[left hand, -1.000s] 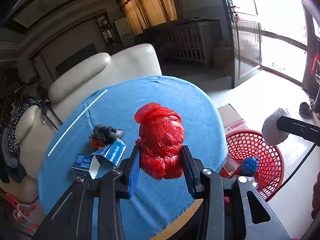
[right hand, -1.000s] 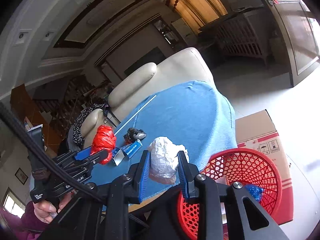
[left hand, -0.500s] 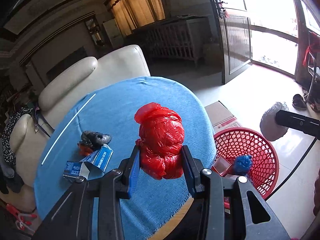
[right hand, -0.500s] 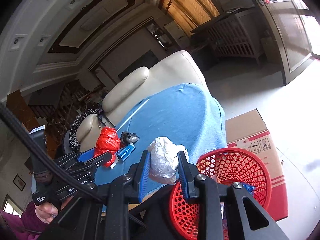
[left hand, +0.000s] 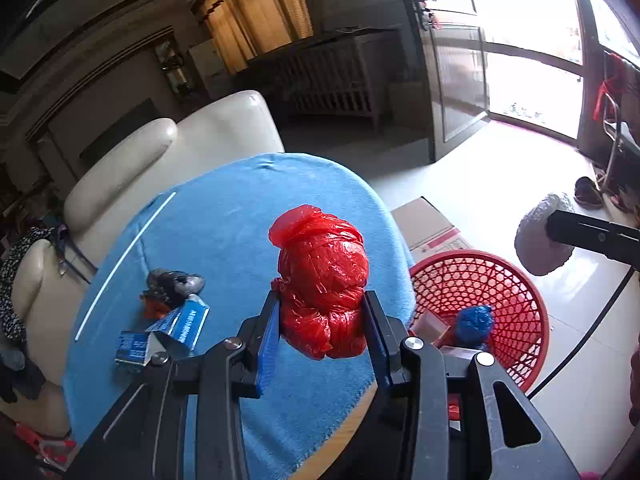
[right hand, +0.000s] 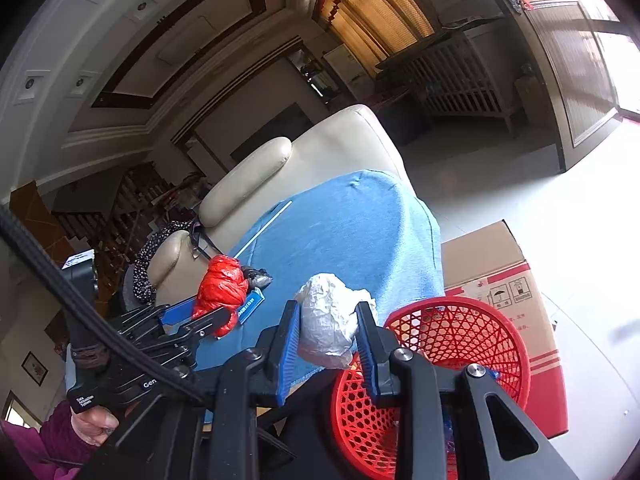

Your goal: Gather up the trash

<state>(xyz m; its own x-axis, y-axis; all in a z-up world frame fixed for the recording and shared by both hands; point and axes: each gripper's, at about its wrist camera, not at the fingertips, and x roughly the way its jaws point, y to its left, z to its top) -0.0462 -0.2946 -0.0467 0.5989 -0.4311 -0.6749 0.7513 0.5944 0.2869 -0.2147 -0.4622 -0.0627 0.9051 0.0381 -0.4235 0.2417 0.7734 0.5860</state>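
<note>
Both tools (left hand: 322,316) (right hand: 329,334) probably past table edge (left hand: 352,404)

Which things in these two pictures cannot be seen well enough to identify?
- Left wrist view: the items in the red basket beside the blue wad are hidden behind the left gripper.
- Same view: the blue carton's print is too small.
- Right wrist view: the right gripper covers the basket's inside.

a blue cloth (left hand: 240,208) covers the round desk (left hand: 348,424); on it lie a white rod (left hand: 124,260), a torn blue carton (left hand: 168,330) and a grey-and-orange wad (left hand: 170,286).
</note>
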